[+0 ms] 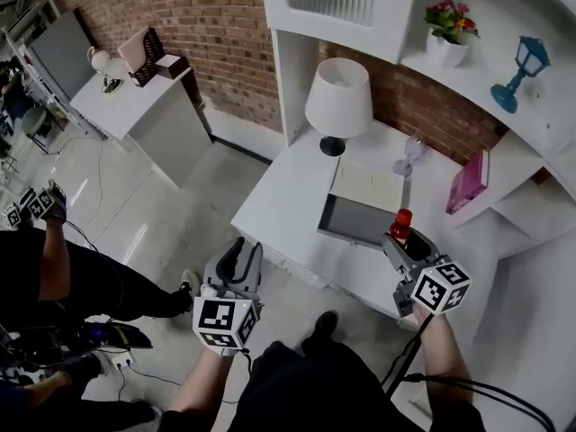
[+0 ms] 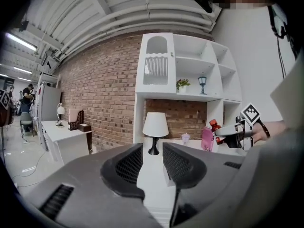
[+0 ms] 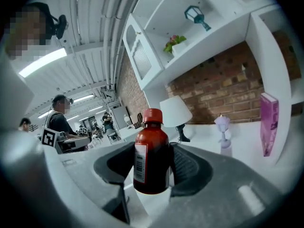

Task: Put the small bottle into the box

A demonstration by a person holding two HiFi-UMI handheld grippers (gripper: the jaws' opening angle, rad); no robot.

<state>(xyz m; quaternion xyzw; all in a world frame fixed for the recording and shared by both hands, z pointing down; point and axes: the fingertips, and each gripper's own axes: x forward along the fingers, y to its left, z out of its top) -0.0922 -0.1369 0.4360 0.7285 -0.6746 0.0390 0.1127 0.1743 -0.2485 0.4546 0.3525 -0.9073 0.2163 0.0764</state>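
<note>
The small bottle [image 1: 401,224], dark red with a red cap, stands upright between the jaws of my right gripper [image 1: 402,238], which is shut on it. In the right gripper view the bottle [image 3: 152,148] fills the middle and both pads press its sides. It hangs over the right end of the open box [image 1: 335,216], whose dark inside shows on the white table [image 1: 279,205] with its lid [image 1: 367,185] folded back. My left gripper [image 1: 240,250] hovers off the table's front edge, its jaws [image 2: 152,163] a little apart with nothing between them.
On the table stand a white lamp [image 1: 338,102], a small purple ornament [image 1: 409,157] and a pink book [image 1: 470,180]. Shelves above hold a flower pot [image 1: 449,32] and a blue lantern [image 1: 520,68]. A white cabinet [image 1: 135,106] stands at the left, near another person [image 1: 40,268].
</note>
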